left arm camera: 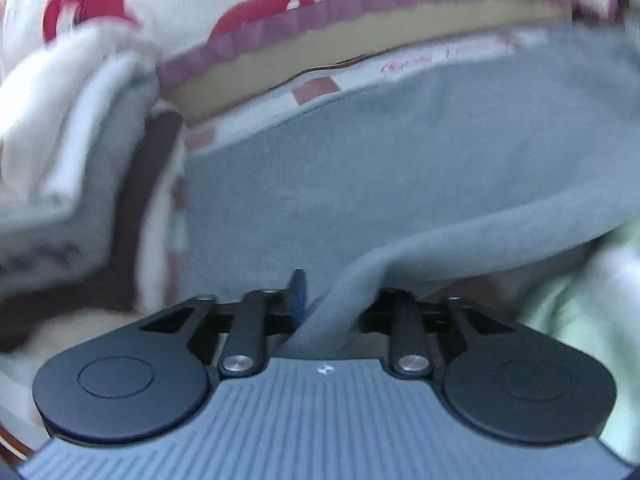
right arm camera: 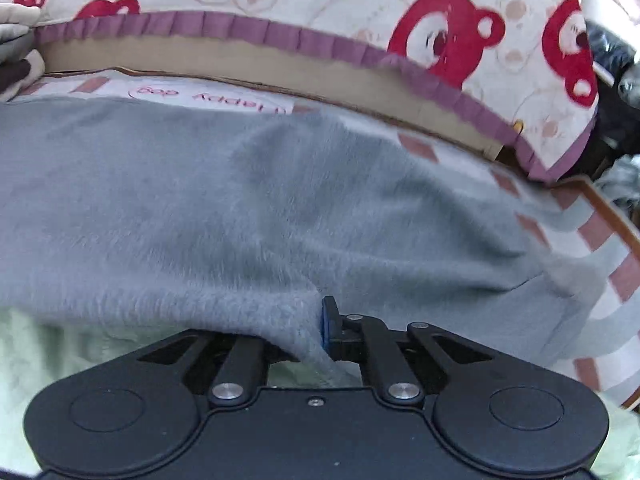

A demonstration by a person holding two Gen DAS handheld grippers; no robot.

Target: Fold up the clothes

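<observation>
A grey fleece garment [left arm camera: 400, 184] lies spread over a striped bed sheet; it also fills the right wrist view [right arm camera: 240, 208]. My left gripper [left arm camera: 320, 304] is shut on a bunched edge of the grey garment, which runs down between its fingers. My right gripper [right arm camera: 312, 332] is shut on another edge of the same garment, with a blue pad showing on the right finger [right arm camera: 326, 324]. The left finger of the right gripper and the right finger of the left gripper are hidden under the cloth.
A cream quilt with red bears and a purple frill [right arm camera: 440, 40] lies beyond a brown cardboard strip [right arm camera: 240, 64]. Pale green cloth [right arm camera: 80, 352] lies under the grey one. Folded light clothes [left arm camera: 68, 128] sit at left. The sheet's striped edge [right arm camera: 600, 240] and dark objects [right arm camera: 616, 80] are at right.
</observation>
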